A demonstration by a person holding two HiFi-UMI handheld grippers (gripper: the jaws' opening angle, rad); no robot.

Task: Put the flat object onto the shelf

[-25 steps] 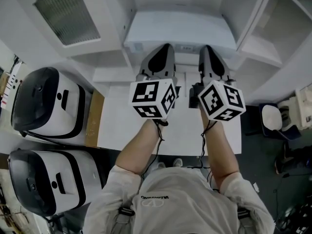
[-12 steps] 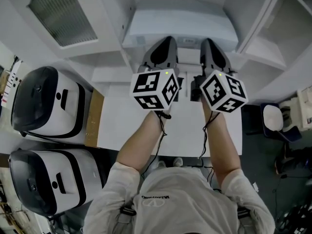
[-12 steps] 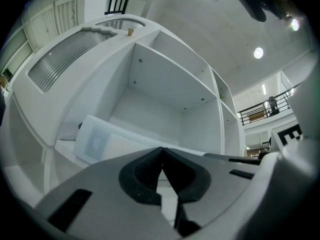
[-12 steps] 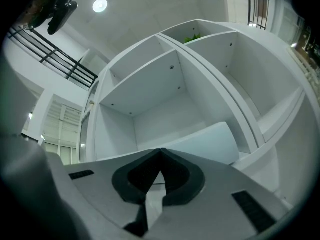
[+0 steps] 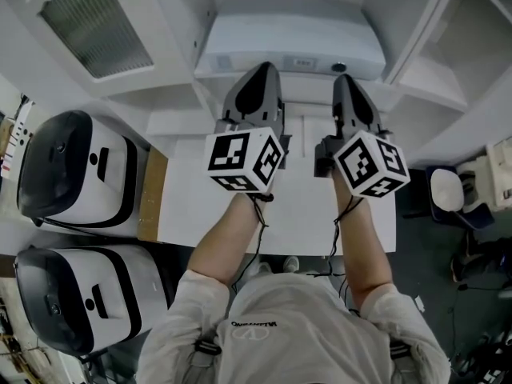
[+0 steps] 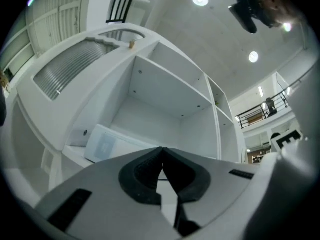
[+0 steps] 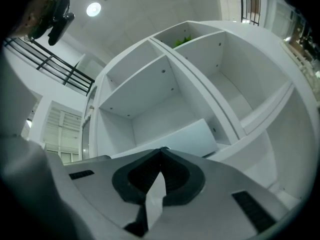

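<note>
The flat object [image 5: 292,42] is a white slab with a small label on its front edge, and it lies inside the lower compartment of the white shelf [image 5: 416,30]. In front of its front edge, my left gripper [image 5: 262,70] and right gripper [image 5: 344,78] point at it side by side, both shut and empty. The left gripper view has the slab [image 6: 107,145] just beyond the closed left gripper [image 6: 162,149]. Behind the closed right gripper [image 7: 161,149], the right gripper view shows the slab [image 7: 175,136] resting on the shelf [image 7: 145,99] board.
Two black-and-white appliances [image 5: 76,170] [image 5: 72,294] stand at the left beside a white table [image 5: 188,210]. A ribbed vent panel [image 5: 96,22] sits at the upper left. More open shelf compartments [image 5: 472,22] are at the right, with a white seat [image 5: 444,192] below them.
Both grippers have drifted slightly apart and a little back from the shelf, so more of the slab's front edge shows. Both stayed shut.
</note>
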